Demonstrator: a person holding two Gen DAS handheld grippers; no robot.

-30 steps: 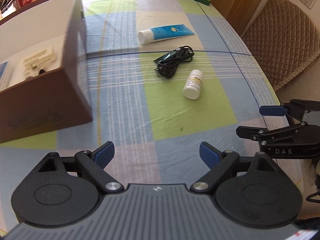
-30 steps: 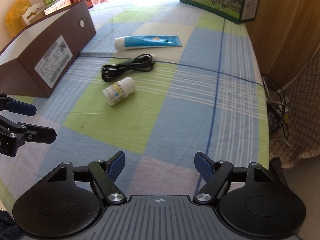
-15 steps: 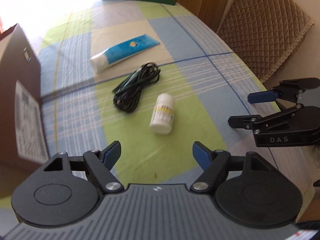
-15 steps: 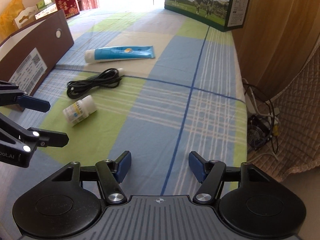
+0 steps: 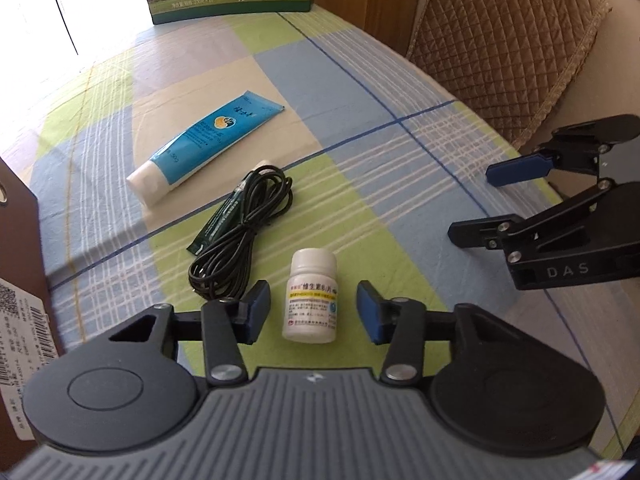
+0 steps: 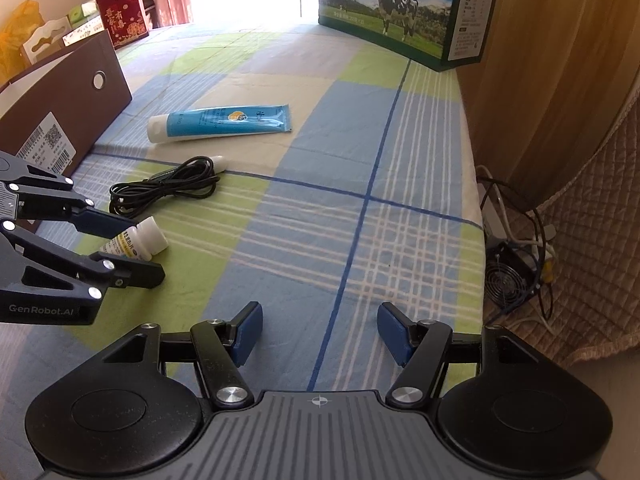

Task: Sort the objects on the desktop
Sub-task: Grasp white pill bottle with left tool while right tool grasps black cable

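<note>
A small white pill bottle (image 5: 313, 280) lies on the checked tablecloth (image 5: 400, 200), cap pointing away from me. My left gripper (image 5: 312, 311) straddles it, a blue pad on each side with a narrow gap showing on both; the jaws are closing. In the right wrist view the bottle (image 6: 150, 236) shows between the left gripper's (image 6: 135, 250) fingers. My right gripper (image 6: 318, 334) hovers open over bare cloth to the right, nothing between its pads. A coiled black cable (image 5: 240, 236) and a blue and white tube (image 5: 204, 144) lie beyond the bottle.
A brown cardboard box (image 6: 68, 120) stands at the left with its labelled side facing me. A milk carton (image 6: 400, 8) stands at the table's far end. Off the right edge are a quilted chair (image 5: 500, 40) and, lower down, a small fan with wires (image 6: 508, 276).
My left gripper has swung away from the brown box and come down over the pill bottle, its jaws narrowing from wide to just around the bottle. The right gripper drifted sideways and narrowed slightly.
</note>
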